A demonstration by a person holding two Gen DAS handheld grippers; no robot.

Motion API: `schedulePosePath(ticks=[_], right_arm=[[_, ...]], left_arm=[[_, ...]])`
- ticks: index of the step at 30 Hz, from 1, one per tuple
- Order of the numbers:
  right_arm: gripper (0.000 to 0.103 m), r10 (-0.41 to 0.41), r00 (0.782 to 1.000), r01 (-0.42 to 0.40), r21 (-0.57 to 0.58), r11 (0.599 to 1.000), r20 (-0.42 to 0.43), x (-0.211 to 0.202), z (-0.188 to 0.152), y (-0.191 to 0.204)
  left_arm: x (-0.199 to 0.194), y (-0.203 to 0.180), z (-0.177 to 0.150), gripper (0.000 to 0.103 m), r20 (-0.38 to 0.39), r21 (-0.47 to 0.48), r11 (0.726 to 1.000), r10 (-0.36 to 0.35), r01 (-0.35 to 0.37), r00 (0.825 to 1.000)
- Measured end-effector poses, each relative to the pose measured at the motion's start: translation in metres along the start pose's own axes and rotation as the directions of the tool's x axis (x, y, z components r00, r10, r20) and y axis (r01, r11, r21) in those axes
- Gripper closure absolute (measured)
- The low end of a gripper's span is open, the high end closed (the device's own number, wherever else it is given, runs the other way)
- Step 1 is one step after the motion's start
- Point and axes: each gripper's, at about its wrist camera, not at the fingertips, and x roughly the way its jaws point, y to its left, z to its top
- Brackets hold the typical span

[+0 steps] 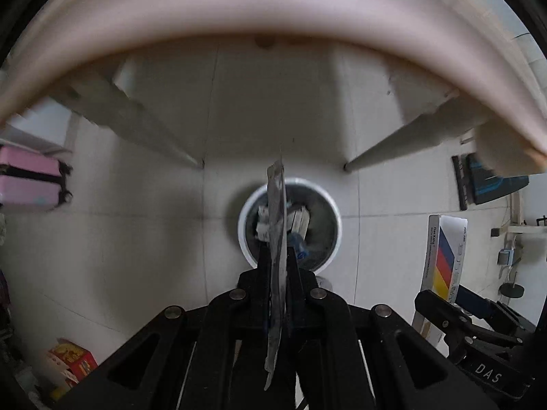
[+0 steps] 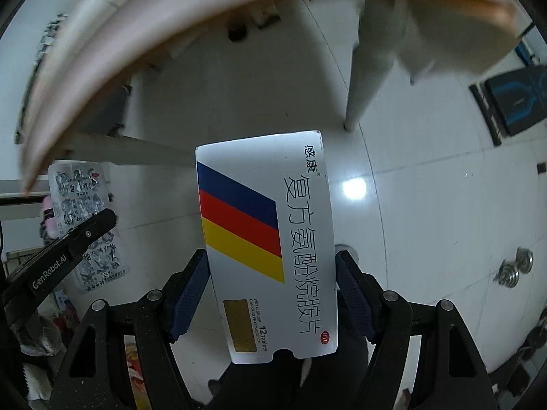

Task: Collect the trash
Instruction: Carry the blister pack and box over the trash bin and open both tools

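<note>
My left gripper (image 1: 276, 256) is shut on a silver blister pack (image 1: 276, 239), held edge-on right above a round white trash bin (image 1: 332, 205) on the floor; the bin holds paper scraps and a bottle. The blister pack (image 2: 85, 212) and left gripper (image 2: 85, 232) also show at the left of the right wrist view. My right gripper (image 2: 271, 273) is shut on a white medicine box (image 2: 270, 239) with blue, red and yellow stripes, held above the floor. That box (image 1: 444, 256) shows at the right of the left wrist view.
A pale table edge (image 1: 273, 10) arcs overhead with its legs (image 1: 393, 147) beyond the bin. A pink suitcase (image 1: 30, 177) stands left, a red carton (image 1: 71, 358) lies lower left, and a dark board (image 2: 516, 99) lies on the white tile floor at right.
</note>
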Motion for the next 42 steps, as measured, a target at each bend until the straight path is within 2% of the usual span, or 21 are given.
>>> schedulePosePath(ticks=[3,7,10,14,16,17,18,19,21,22,24,27,30,35,42], right_arm=[[0.027,-0.006,0.999,0.007,0.024,1.000,-0.032,0.056,0.003,-0.017],[0.027,0.021,0.997,-0.014,0.085,0.996,-0.081,0.130,0.010,-0.042],[0.027,0.043,0.993,-0.030,0.117,0.993,-0.112,0.179,0.015,-0.055],[0.027,0.080,0.987,-0.060,0.147,0.987,-0.138,0.231,0.023,-0.066],[0.027,0.104,0.982,-0.079,0.155,0.985,-0.156,0.250,0.026,-0.072],[0.026,0.113,0.980,-0.085,0.169,0.982,-0.162,0.261,0.027,-0.076],[0.026,0.131,0.978,-0.101,0.179,0.979,-0.165,0.270,0.027,-0.077],[0.026,0.143,0.976,-0.112,0.182,0.977,-0.167,0.279,0.030,-0.072],[0.024,0.158,0.974,-0.127,0.183,0.975,-0.162,0.291,0.031,-0.076],[0.012,0.162,0.974,-0.132,0.184,0.974,-0.156,0.296,0.029,-0.080],[0.000,0.167,0.976,-0.140,0.183,0.973,-0.141,0.299,0.028,-0.079],[0.000,0.147,0.982,-0.127,0.167,0.978,-0.117,0.294,0.027,-0.071],[0.000,0.092,0.989,-0.075,0.138,0.988,-0.118,0.286,0.024,-0.064],[0.000,-0.025,0.995,0.030,0.053,0.998,-0.099,0.251,0.021,-0.051],[0.000,-0.092,0.993,0.091,-0.014,0.996,-0.077,0.185,0.014,-0.044]], left_arm=[[0.060,0.005,0.003,0.098,-0.076,-0.041,0.998,-0.043,0.040,0.996],[0.133,0.016,0.008,0.098,-0.157,-0.119,0.987,-0.126,0.108,0.979],[0.171,0.018,0.012,0.097,-0.199,-0.129,0.978,-0.189,0.166,0.962],[0.202,0.027,0.016,0.093,-0.232,-0.150,0.972,-0.214,0.183,0.949],[0.210,0.035,0.014,0.078,-0.228,-0.165,0.969,-0.217,0.182,0.949],[0.212,0.038,0.013,0.055,-0.220,-0.177,0.967,-0.220,0.183,0.950],[0.213,0.039,0.012,0.028,-0.212,-0.188,0.964,-0.227,0.188,0.951],[0.214,0.042,0.010,0.022,-0.206,-0.198,0.962,-0.229,0.189,0.951],[0.213,0.049,0.006,0.019,-0.196,-0.199,0.964,-0.216,0.177,0.956],[0.212,0.050,0.004,0.010,-0.199,-0.185,0.970,-0.196,0.160,0.960],[0.208,0.050,0.000,0.004,-0.191,-0.163,0.978,-0.158,0.127,0.969],[0.196,0.047,-0.007,0.004,-0.166,-0.108,0.993,-0.071,0.054,0.984],[0.180,0.044,-0.013,0.004,-0.145,-0.079,0.997,-0.019,0.008,0.989],[0.151,0.041,-0.021,0.004,-0.112,-0.038,0.999,0.031,-0.036,0.993],[0.097,0.045,-0.032,0.004,-0.090,-0.034,0.998,0.057,-0.060,0.994]])
